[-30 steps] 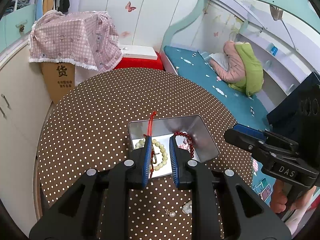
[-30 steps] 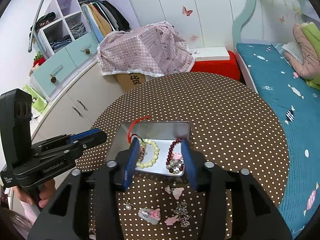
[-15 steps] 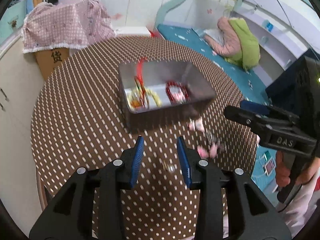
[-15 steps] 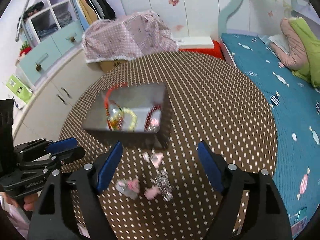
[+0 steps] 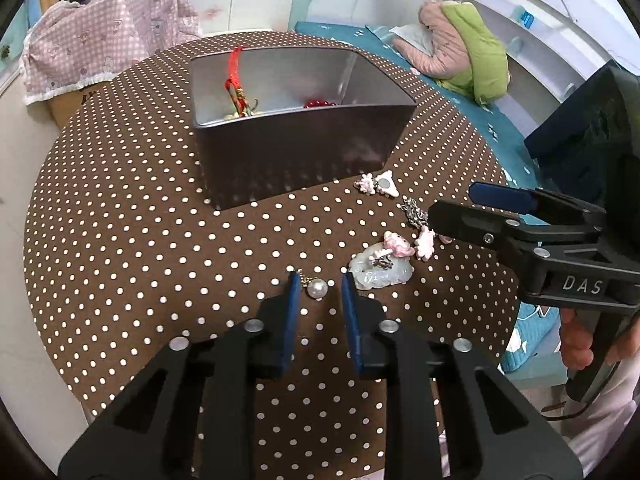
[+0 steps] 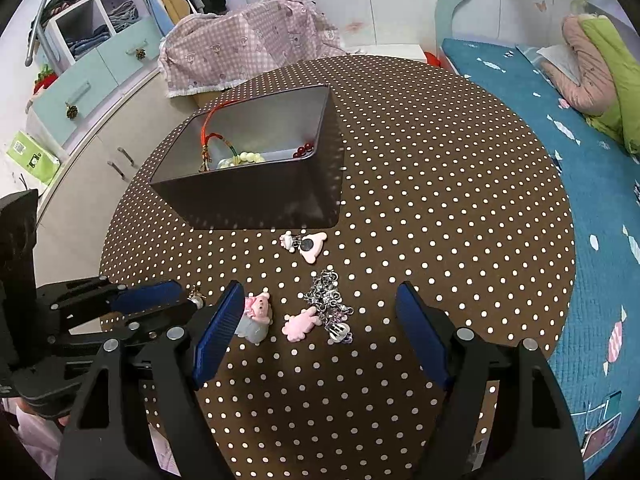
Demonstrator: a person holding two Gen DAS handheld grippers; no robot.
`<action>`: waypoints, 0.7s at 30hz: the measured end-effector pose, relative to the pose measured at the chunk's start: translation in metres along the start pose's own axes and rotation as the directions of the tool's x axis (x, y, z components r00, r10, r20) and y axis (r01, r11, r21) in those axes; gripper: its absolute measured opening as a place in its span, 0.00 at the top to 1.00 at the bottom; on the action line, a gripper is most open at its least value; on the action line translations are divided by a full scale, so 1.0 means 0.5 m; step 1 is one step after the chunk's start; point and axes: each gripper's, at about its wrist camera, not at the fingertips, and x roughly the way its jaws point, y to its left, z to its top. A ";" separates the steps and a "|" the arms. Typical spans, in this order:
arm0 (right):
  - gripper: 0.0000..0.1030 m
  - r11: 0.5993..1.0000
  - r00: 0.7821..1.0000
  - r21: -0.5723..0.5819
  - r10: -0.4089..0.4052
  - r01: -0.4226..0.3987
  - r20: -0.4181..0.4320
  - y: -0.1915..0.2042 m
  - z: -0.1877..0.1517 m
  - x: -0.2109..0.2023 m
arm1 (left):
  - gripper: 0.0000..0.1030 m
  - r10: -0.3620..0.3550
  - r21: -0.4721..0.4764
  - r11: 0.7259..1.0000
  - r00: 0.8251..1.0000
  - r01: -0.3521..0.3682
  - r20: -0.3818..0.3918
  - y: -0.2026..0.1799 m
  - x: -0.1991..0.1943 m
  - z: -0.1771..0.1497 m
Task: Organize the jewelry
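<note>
Both grippers have been drawn back from the tin (image 5: 296,152) since 1 s ago, when their fingers were held over its open top; they are now seen low over the table (image 5: 120,216) on the near side of the tin. The left gripper (image 5: 319,286) is held with its 2 blue pads slightly apart, and a pearl earring (image 5: 317,289) is framed between the tips, lying on the cloth; no contact with either pad can be made out. The right gripper (image 6: 320,312) is spread wide, nothing being held between its pads.

Inside the tin, a red cord (image 5: 233,76) is draped over the far wall, a pale bead bracelet (image 6: 244,158) is lying on the floor below it, and dark red beads (image 6: 304,150) are seen at the tin's right corner.

Near the tin's front right corner, just in front of its wall, a pink triangular charm (image 6: 310,246) is resting on the table. Farther from the tin, a silver chain (image 6: 330,300) is heaped, with a pink flat charm (image 6: 300,322) touching it and a pink figure on a pale base (image 6: 256,316) just left of that, close to the right gripper's left pad. All these pieces are outside the tin.
</note>
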 end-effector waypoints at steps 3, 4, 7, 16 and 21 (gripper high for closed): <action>0.27 1.000 1.000 0.004 0.002 -0.002 -0.006 -0.002 0.000 0.004 | 0.90 0.015 0.015 1.000 1.000 -0.015 -0.006 -0.010 0.012 0.003; 0.27 1.000 1.000 0.004 0.002 -0.002 -0.007 -0.003 0.001 0.005 | 0.90 0.013 0.014 1.000 1.000 -0.013 -0.004 -0.012 0.013 0.002; 0.27 1.000 1.000 0.006 0.006 -0.006 -0.009 -0.004 0.004 0.008 | 0.90 0.011 0.008 1.000 1.000 -0.011 -0.005 -0.011 0.016 0.005; 0.27 1.000 1.000 -0.026 0.006 -0.006 -0.001 0.009 0.029 0.028 | 0.90 0.002 -0.022 1.000 0.999 -0.002 0.035 0.027 -0.008 0.016; 0.44 0.996 1.000 -0.090 -0.028 0.029 0.012 0.031 0.046 0.058 | 0.90 0.001 -0.057 0.998 0.998 0.003 0.068 0.053 -0.021 0.028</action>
